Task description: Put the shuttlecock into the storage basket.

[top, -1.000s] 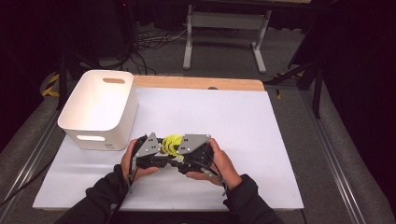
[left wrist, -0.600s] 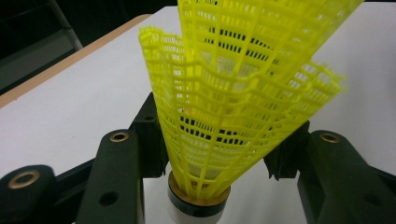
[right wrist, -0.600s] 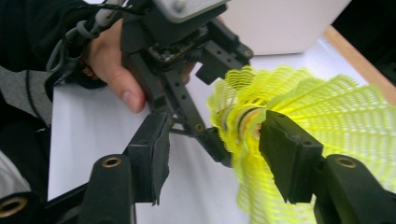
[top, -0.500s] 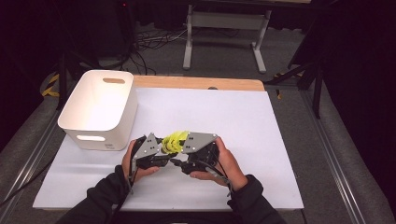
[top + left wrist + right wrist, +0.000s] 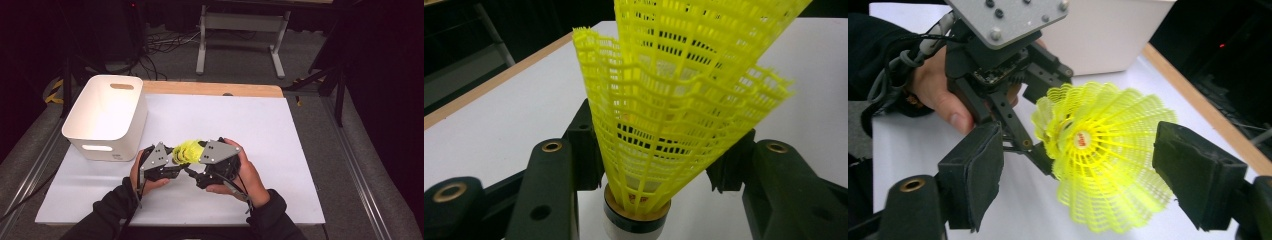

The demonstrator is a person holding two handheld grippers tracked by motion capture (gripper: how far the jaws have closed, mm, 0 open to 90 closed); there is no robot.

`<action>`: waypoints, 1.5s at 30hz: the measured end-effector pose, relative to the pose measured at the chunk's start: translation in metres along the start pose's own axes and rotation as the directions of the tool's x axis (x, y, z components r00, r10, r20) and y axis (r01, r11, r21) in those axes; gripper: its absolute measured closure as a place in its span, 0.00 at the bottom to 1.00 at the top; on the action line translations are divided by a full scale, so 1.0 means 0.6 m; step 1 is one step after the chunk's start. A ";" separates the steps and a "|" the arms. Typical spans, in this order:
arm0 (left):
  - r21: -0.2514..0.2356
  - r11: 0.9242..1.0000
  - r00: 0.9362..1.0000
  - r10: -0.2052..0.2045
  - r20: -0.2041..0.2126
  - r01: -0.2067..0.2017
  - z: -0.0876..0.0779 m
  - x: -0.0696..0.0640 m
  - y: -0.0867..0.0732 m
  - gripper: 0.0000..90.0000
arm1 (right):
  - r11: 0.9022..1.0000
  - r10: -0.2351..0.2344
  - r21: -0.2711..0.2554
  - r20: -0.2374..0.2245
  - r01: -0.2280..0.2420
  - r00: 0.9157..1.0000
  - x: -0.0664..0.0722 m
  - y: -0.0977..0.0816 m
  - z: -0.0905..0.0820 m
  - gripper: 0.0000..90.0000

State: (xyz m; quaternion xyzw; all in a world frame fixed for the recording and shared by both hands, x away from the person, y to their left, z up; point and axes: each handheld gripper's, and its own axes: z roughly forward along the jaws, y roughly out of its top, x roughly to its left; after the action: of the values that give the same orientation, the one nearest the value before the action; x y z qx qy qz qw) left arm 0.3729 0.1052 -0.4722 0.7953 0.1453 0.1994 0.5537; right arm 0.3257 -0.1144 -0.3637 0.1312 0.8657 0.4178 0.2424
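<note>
- The shuttlecock (image 5: pixel 186 151) is held above the table (image 5: pixel 280 150), between the two hands, just in front of the bin (image 5: pixel 107 117).
- The left hand-held gripper (image 5: pixel 175 161) holds it: in the left gripper view its pads stand against the lower skirt on both sides, just above the cork base (image 5: pixel 636 220).
- The right hand-held gripper (image 5: pixel 1083 165) has just been opening. Its pads (image 5: pixel 975 172) stand wide on either side of the skirt's flared end, clear of the mesh, so the skirt is still between them but not pressed.
- Axis: the shuttlecock's long axis runs from the left hand-held gripper toward the right one, base at the left, open mouth facing the right gripper's camera.
- Judgement: the bin lies on the left hand's side, so that hand is the nearer one to carry it there.
- Look: bright yellow plastic mesh skirt (image 5: pixel 1108 160), ribbed and netted, with a scalloped rim; one side seems bent or overlapped. A red mark (image 5: pixel 1080 140) shows deep inside. The base is white with a dark band.
</note>
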 end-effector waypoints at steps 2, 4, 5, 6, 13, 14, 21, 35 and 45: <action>0.002 1.000 1.000 -0.004 0.002 0.004 -0.001 0.001 0.000 0.56 | 1.000 0.002 -0.022 0.016 -0.002 1.000 -0.001 0.000 -0.008 0.23; -0.001 1.000 1.000 -0.004 0.000 0.004 -0.002 0.002 -0.001 0.56 | 0.999 0.006 -0.035 0.036 -0.005 0.999 -0.002 -0.001 -0.017 0.23; -0.001 1.000 1.000 -0.004 0.000 0.004 -0.002 0.002 -0.001 0.56 | 0.999 0.006 -0.035 0.036 -0.005 0.999 -0.002 -0.001 -0.017 0.23; -0.001 1.000 1.000 -0.005 0.001 0.005 -0.003 0.003 -0.001 0.56 | 0.999 0.006 -0.052 0.059 -0.003 0.998 -0.004 -0.002 -0.026 0.22; -0.010 1.000 1.000 -0.010 0.006 0.010 -0.009 0.005 -0.001 0.56 | 0.996 0.030 -0.084 0.103 -0.022 0.994 -0.020 -0.020 -0.063 0.22; -0.014 1.000 1.000 -0.010 0.006 0.011 -0.010 0.006 -0.001 0.56 | 0.995 0.051 -0.091 0.131 -0.039 0.990 -0.029 -0.029 -0.076 0.22; -0.017 1.000 1.000 -0.006 0.002 0.006 -0.015 0.005 0.001 0.56 | 0.988 0.120 -0.123 0.188 -0.098 0.975 -0.053 -0.061 -0.108 0.24; -0.030 1.000 1.000 -0.007 -0.003 0.007 -0.024 0.008 0.003 0.55 | 0.978 0.154 -0.175 0.263 -0.110 0.953 -0.064 -0.138 -0.124 0.24; -0.045 0.999 1.000 -0.006 -0.010 0.006 -0.043 0.012 0.007 0.55 | 0.972 0.187 -0.190 0.286 -0.136 0.940 -0.059 -0.210 -0.113 0.21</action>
State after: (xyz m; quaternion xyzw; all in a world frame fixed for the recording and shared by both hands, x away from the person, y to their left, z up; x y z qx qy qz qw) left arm 0.3672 0.1282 -0.4593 0.7811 0.1459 0.2049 0.5715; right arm 0.3170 -0.2521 -0.4160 0.2435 0.7664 0.4827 0.3469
